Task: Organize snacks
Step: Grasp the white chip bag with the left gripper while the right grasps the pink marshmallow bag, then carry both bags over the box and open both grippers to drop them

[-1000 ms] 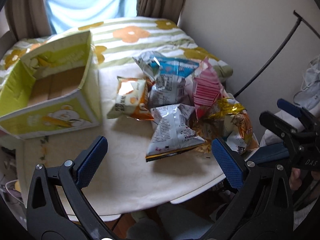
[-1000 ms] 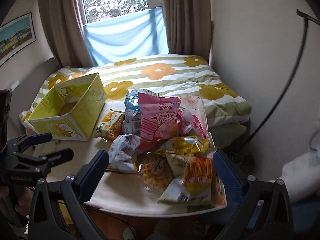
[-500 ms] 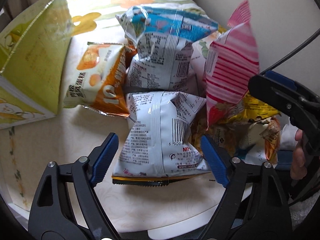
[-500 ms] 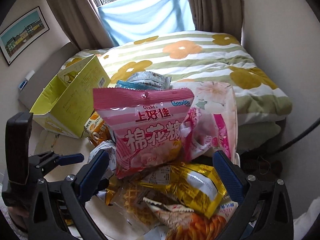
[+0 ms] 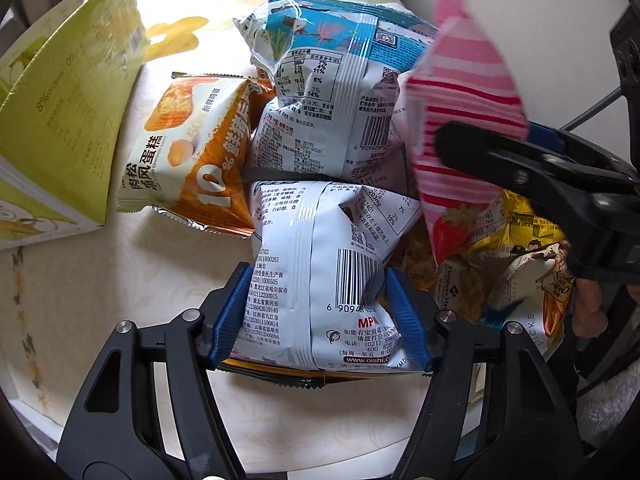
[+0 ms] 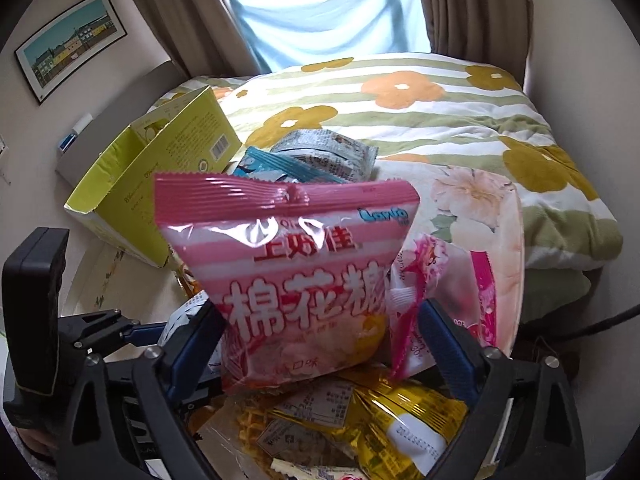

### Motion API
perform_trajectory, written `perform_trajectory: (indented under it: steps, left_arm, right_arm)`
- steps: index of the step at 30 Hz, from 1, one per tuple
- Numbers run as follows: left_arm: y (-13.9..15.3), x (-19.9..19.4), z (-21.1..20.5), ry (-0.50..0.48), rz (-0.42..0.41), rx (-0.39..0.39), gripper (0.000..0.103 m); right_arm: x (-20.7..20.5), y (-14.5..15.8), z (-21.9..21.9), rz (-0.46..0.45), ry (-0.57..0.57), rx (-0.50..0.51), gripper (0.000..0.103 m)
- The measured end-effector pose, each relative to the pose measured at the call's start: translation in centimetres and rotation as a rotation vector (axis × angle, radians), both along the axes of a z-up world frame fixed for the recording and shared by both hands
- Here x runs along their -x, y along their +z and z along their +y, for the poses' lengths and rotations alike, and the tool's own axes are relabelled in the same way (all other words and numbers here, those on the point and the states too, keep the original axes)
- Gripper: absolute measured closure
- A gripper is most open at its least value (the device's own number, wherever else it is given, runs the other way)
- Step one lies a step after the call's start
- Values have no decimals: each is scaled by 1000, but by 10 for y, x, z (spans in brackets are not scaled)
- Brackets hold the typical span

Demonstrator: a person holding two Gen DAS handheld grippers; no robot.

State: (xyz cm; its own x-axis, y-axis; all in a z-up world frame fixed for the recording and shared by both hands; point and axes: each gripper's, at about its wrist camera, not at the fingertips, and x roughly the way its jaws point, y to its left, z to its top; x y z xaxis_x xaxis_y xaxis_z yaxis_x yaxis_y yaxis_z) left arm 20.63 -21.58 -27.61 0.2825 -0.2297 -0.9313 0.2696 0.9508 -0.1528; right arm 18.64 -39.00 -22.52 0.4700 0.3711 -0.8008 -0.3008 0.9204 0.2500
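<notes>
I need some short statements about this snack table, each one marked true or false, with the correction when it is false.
1. The left gripper has a white snack bag with a barcode between its jaws. True; the jaws are closing on it.
2. The right gripper reaches for an orange cake packet. False; a pink marshmallow bag stands between its closing jaws.
3. The yellow-green cardboard box is open at the top. True.
4. The orange cake packet lies inside the box. False; it lies on the table beside the box.
</notes>
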Motion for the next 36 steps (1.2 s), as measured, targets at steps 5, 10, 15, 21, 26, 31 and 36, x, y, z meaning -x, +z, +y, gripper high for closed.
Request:
perform_trajectory:
  steps: [5,10,15,21,26,31,36]
  left_arm:
    - [6,9,-5,-1,-9,-12,44]
    - [9,16,-5,-5,-19,-28,45]
    - [16,28,-4,-4,-24,-26,46]
    - [32,33,-2,-23,-50,-14,46]
    - [57,42,4,-21,-91,2,46]
    - [87,46,24,-2,-158,22,46]
    - [123,45,58,41,-227,66,46]
  right_arm:
    - [-1,0,1,-7,25,-5,24]
    - [2,0,6,-9,61,-3,38]
    - [8,3,4,-12,44,-19,44]
    - [18,18,-5,-28,-15,-51,45]
    - [30,42,-3,-58,-32,-62,45]
    - [41,72,5,-110,-38,-58,45]
    - [42,106,26,-164,-47,-44,45]
